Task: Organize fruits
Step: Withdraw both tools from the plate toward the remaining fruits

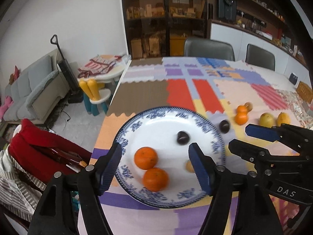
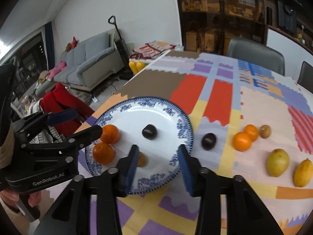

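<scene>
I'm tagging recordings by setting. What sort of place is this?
Most likely a home's open living and dining room: a grey fabric sofa, a dining table under a colourful patchwork cloth, and dark wooden pantry shelves.

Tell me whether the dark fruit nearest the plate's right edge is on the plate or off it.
Off. The dark fruit lies on the tablecloth just beyond the plate rim.

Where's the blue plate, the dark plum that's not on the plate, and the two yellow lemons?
Plate (image 2: 148, 103): right wrist view, on its far blue rim.
Plum off the plate (image 2: 209, 141): right wrist view, on its middle.
Lemons (image 2: 277, 162): right wrist view, on the middle of the nearer-left one.
</scene>
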### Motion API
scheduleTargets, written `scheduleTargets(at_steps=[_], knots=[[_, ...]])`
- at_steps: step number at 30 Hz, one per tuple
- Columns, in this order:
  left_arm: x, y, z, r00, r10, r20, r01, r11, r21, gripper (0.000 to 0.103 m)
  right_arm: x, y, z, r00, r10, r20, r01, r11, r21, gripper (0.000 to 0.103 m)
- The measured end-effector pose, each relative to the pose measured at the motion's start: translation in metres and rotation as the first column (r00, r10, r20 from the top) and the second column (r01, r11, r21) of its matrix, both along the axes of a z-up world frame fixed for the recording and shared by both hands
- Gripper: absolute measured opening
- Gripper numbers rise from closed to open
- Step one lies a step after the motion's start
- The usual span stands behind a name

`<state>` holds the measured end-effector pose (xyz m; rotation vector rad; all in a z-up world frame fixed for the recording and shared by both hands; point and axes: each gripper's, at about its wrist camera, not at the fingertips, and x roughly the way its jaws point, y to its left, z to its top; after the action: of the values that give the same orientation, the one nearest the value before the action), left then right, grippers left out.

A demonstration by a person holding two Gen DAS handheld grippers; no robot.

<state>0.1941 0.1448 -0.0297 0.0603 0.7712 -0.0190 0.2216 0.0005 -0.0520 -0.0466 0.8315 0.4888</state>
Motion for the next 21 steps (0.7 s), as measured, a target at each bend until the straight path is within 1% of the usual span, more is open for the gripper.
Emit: scheduleTargets(at_steps=[3,4,5,7,10,14,19,21], knots=[[-0.012,-0.012,0.014,0.999,0.004,0.051,-0.004,1.000,-0.005,0.073,-0.010,-0.015,0.012,0.999,-0.028,0.031,0.028,1.000,0.008,0.049],[-0.016,-0.015,0.018,0.998,0.006,0.063,-0.005,1.000,-0.007,0.074,-0.013,-0.021,0.015,0.998,-0.040,0.038,0.039,0.999,0.010,0.051],[-0.020,-0.019,0.023,0.997,0.005,0.079,-0.004,1.000,-0.014,0.075,-0.017,-0.027,0.020,0.997,-0.056,0.047,0.055,0.998,0.016,0.056],[-0.024,-0.025,0.030,0.995,0.002,0.096,0.000,1.000,-0.021,0.079,-0.023,-0.039,0.028,0.994,-0.083,0.067,0.082,0.996,0.024,0.058],[-0.031,-0.039,0.041,0.992,-0.014,0.123,0.018,1.000,-0.025,0.080,-0.031,-0.055,0.040,0.988,-0.119,0.098,0.118,0.993,0.018,0.060],[-0.038,-0.060,0.050,0.989,-0.050,0.141,0.055,0.998,-0.032,0.082,-0.045,-0.079,0.056,0.976,-0.161,0.147,0.158,0.987,0.028,0.065],[-0.044,-0.089,0.057,0.983,-0.094,0.159,0.101,0.994,-0.035,0.086,-0.061,-0.106,0.069,0.958,-0.203,0.202,0.203,0.979,0.021,0.066],[-0.046,-0.100,0.058,0.980,-0.111,0.163,0.118,0.992,-0.034,0.087,-0.066,-0.117,0.073,0.950,-0.221,0.220,0.222,0.975,0.018,0.069]])
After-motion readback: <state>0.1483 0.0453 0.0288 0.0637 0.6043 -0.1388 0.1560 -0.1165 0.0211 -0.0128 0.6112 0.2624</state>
